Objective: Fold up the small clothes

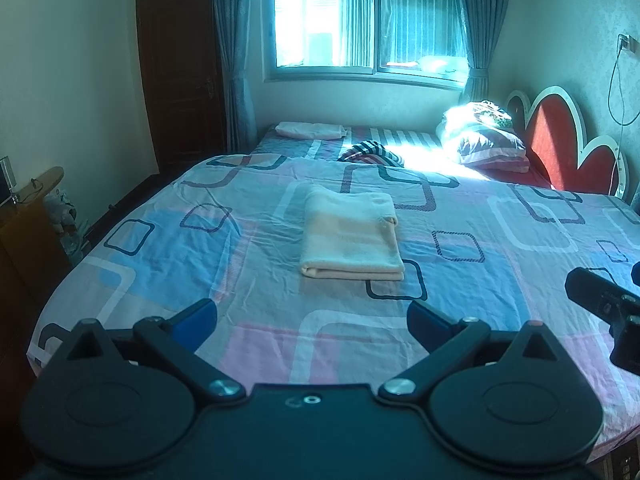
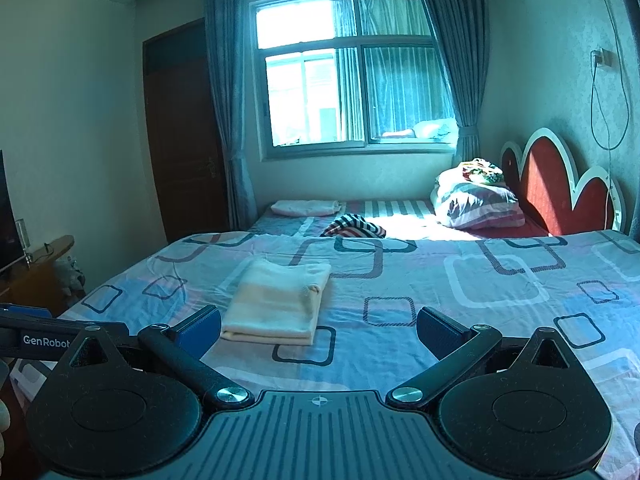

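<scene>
cream terry cloth, a folded towel (image 1: 352, 236), lies flat on the patterned bedsheet (image 1: 480, 240), ahead of both my grippers and touching neither. my left gripper (image 1: 312, 318) has its jaws spread wide and empty, and the towel sits almost straight ahead of it, its long axis running away from me toward the window (image 1: 360, 20). my right gripper (image 2: 319, 326) is also released and holds nothing; from it the towel lies ahead and to the left, its near folded edge just beyond my left blue pad (image 2: 200, 330). i judge the left gripper better lined up, and the fold looks already done. a striped garment (image 2: 354, 226) lies farther back.
</scene>
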The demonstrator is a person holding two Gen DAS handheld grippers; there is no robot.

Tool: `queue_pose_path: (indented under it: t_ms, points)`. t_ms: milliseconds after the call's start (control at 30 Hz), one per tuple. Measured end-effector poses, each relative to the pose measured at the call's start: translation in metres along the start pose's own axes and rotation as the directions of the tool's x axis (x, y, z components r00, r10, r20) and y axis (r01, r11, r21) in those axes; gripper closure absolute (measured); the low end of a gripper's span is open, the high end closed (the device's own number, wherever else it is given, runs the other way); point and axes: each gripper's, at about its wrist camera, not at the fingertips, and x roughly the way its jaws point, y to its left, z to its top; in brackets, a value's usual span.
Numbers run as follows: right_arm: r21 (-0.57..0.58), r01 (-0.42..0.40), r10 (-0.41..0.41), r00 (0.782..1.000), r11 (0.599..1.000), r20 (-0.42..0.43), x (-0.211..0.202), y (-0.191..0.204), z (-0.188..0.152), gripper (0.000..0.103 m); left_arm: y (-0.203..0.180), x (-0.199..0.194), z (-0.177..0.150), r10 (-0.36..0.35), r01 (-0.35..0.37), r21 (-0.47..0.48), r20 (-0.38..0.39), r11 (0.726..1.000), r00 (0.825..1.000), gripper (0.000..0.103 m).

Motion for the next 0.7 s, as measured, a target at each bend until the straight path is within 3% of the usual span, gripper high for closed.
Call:
queue_pose_path:
  t_ms: [700]
  points:
    - [0.009,-0.001,0.001,1.000,1.000,-0.006,0.0054,-0.0039,0.0004,0.000,-0.0002,0.0038,0.0012,-0.003,0.003,0.000,-0.007,1.000,1.000,0.002]
